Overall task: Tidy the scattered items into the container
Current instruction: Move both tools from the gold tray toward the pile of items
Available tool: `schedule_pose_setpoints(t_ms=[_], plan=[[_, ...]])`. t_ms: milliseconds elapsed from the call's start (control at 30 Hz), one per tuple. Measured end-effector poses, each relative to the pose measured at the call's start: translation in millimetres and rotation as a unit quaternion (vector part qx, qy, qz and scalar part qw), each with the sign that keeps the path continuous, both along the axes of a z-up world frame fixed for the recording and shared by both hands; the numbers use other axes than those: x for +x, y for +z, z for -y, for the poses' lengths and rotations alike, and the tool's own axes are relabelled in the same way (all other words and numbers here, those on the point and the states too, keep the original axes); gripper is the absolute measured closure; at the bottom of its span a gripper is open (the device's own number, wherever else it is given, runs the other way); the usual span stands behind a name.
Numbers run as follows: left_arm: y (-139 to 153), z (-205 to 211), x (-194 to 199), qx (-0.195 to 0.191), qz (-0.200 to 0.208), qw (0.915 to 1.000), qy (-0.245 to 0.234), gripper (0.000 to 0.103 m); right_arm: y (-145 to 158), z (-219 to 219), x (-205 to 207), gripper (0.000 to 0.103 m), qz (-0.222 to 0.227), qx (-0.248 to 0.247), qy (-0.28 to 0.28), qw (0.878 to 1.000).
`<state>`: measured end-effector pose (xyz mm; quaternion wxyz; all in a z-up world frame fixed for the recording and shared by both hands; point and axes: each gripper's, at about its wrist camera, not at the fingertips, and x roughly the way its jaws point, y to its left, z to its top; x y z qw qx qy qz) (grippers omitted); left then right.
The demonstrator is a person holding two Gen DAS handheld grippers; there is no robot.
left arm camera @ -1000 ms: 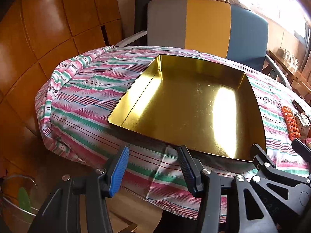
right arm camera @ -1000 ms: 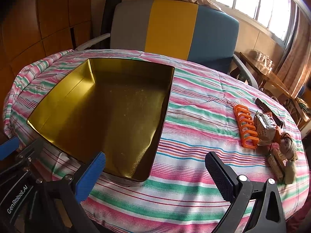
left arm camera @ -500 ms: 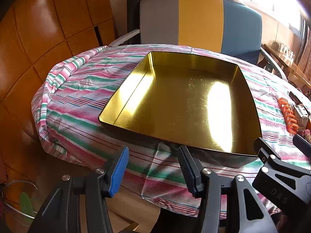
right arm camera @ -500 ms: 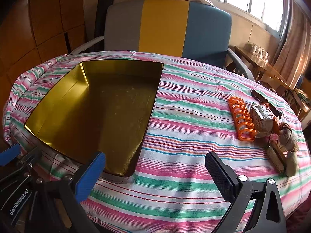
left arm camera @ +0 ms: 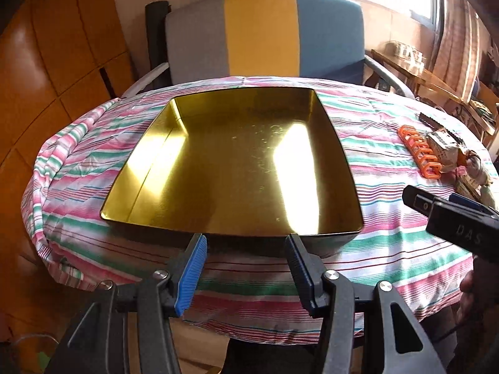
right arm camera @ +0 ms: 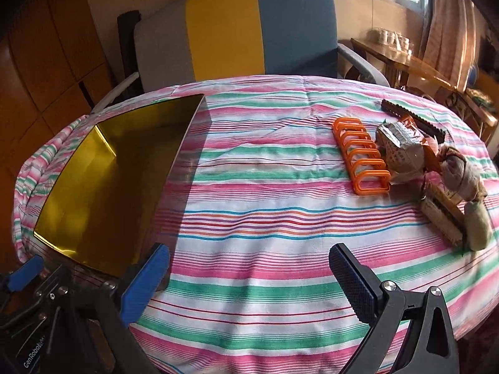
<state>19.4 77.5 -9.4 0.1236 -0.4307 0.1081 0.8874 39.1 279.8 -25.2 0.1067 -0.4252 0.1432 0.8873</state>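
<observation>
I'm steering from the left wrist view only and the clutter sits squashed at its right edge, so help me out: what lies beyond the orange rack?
Observer: A crumpled snack packet leans against the orange rack.
Operator: Anything behind that?
Observer: A dark serrated strip lies on the tablecloth, farther back.
Operator: Is the right gripper carrying anything?
Observer: No, the right gripper is open and empty, over bare cloth between the gold tin and the clutter.
</observation>
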Motion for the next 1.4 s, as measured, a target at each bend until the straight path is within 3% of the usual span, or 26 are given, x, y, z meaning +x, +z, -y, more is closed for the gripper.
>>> schedule_pose_setpoints(t_ms=[167, 300, 567, 667, 767, 833, 900, 1000, 1067, 1267, 1400], plan=[[0.2, -22.8, 4.1, 0.013, 0.010, 0.9980, -0.061, 0.049, -1.9, -75.8, 25.9, 0.000, -0.022, -0.066, -0.061, 0.996], [-1.2, -42.0, 8.7, 0.019, 0.018, 0.9943, -0.103, 0.049, -4.9, -135.0, 62.9, 0.000, -0.027, -0.090, -0.128, 0.987], [-9.5, -79.7, 11.9, 0.026, 0.047, 0.9845, -0.167, 0.049, 4.0, -234.0, 143.3, 0.000, -0.078, -0.139, -0.253, 0.954], [-10.3, -86.8, 13.8, 0.021, 0.045, 0.9831, -0.176, 0.049, 6.9, -257.4, 152.3, 0.000, -0.109, -0.186, -0.265, 0.940], [-10.7, -91.2, 13.3, 0.020, 0.046, 0.9823, -0.181, 0.049, 8.2, -262.2, 139.4, 0.000, -0.137, -0.259, -0.206, 0.934], [-10.6, -93.7, 12.5, 0.020, 0.047, 0.9816, -0.184, 0.049, 6.7, -251.8, 119.5, 0.000, -0.131, -0.282, -0.150, 0.938], [-10.8, -95.4, 12.0, 0.020, 0.049, 0.9809, -0.187, 0.049, 3.4, -237.3, 97.7, 0.000, -0.103, -0.264, -0.109, 0.953], [-11.9, -96.8, 11.3, 0.020, 0.053, 0.9801, -0.190, 0.049, -5.2, -224.7, 76.1, 0.000, -0.065, -0.233, -0.085, 0.967], [-13.7, -97.3, 9.4, 0.021, 0.056, 0.9801, -0.189, 0.049, -8.4, -231.1, 70.4, 0.000, -0.055, -0.201, -0.101, 0.973], [-17.0, -97.8, 3.8, 0.029, 0.065, 0.9804, -0.184, 0.049, 1.2, -282.5, 78.4, 0.000, -0.092, -0.181, -0.172, 0.964], [-19.1, -100.4, 2.5, 0.029, 0.067, 0.9801, -0.184, 0.049, 7.9, -295.5, 69.5, 0.000, -0.089, -0.197, -0.152, 0.964]])
